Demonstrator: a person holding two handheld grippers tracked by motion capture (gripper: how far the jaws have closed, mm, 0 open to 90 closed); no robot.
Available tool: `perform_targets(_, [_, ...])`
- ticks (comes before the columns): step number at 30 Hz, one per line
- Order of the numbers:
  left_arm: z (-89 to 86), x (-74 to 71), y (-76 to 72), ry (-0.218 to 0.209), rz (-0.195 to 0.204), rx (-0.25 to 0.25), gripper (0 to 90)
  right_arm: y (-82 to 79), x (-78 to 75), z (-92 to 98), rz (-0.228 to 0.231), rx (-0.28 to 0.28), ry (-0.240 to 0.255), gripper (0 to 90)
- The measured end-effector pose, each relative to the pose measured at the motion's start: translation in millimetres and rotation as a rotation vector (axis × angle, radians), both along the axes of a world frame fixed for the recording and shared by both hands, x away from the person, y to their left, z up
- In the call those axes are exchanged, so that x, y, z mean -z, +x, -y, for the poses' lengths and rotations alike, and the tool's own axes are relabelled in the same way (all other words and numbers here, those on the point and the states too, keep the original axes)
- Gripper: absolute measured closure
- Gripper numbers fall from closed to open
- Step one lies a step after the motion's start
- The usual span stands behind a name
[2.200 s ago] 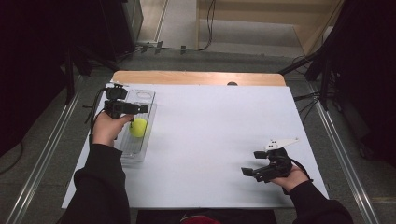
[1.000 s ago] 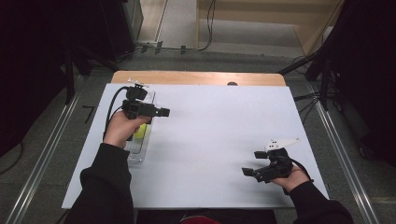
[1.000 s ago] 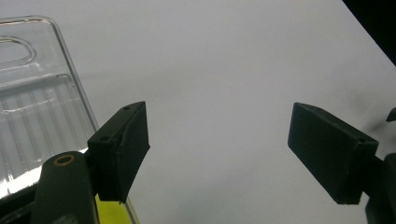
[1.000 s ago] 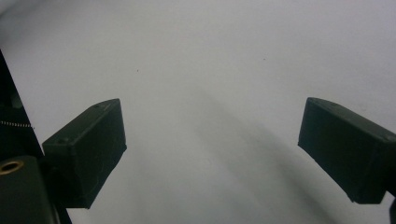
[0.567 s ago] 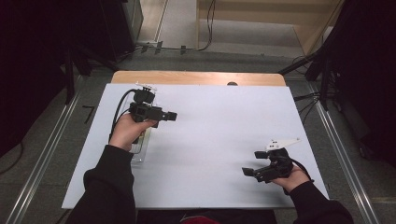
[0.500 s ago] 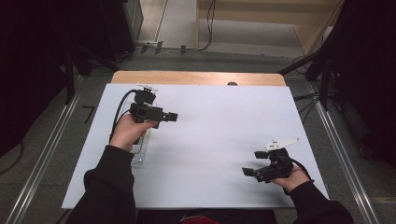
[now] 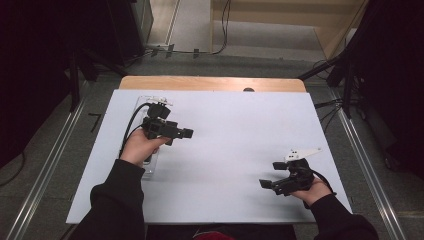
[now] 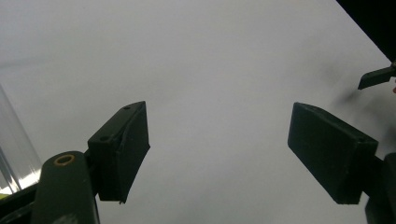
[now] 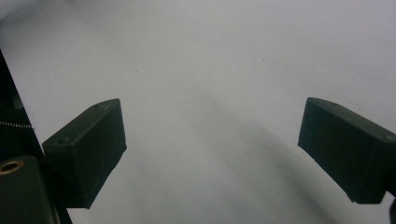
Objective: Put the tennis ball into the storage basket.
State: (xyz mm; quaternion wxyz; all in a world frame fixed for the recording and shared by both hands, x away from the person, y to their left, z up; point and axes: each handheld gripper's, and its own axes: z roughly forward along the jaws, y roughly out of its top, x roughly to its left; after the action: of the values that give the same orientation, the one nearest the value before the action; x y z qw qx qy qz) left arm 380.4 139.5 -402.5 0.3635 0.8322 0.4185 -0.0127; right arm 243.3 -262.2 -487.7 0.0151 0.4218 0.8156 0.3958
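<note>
Clear tray (image 7: 150,169) sits at the table's (image 7: 240,125) left edge, mostly hidden under the left hand (image 7: 137,147); probably the same clear wall at the bottom left of the left gripper view (image 8: 14,154), hard to confirm. Left gripper (image 7: 184,133) hovers just right of the tray over bare white tabletop, jaws spread, nothing between them. Right gripper (image 7: 266,184) is well apart at the near right of the table, jaws also spread and empty over bare surface.
</note>
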Motion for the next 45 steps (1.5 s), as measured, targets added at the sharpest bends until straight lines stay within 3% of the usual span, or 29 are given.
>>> perform_targets(9, [-1.1, 2.7, -7.4, -0.031, 0.006, 0.006, 21.3, 0.0, 0.0, 0.2, 0.0, 0.0, -0.001, 5.8])
perform_targets(14, [-0.2, 5.7, -13.0, -0.02, 0.017, 0.015, 21.2, 0.0, 0.0, 0.3, 0.0, 0.0, -0.001, 5.8])
perform_targets(19, [2.7, 8.4, -17.7, -0.037, 0.015, 0.026, 21.3, 0.1, 0.2, 0.0, -0.002, 0.0, 0.002, 5.8])
perform_targets(28, [7.6, 15.7, -25.9, -0.005, 0.012, 0.046, 21.1, 0.1, 0.1, 0.5, 0.0, 0.0, 0.002, 5.8])
perform_targets(45, [5.8, 26.7, -41.2, -0.014, 0.037, 0.1, 21.1, -0.1, -0.3, 1.0, -0.002, 0.003, 0.0, 5.8])
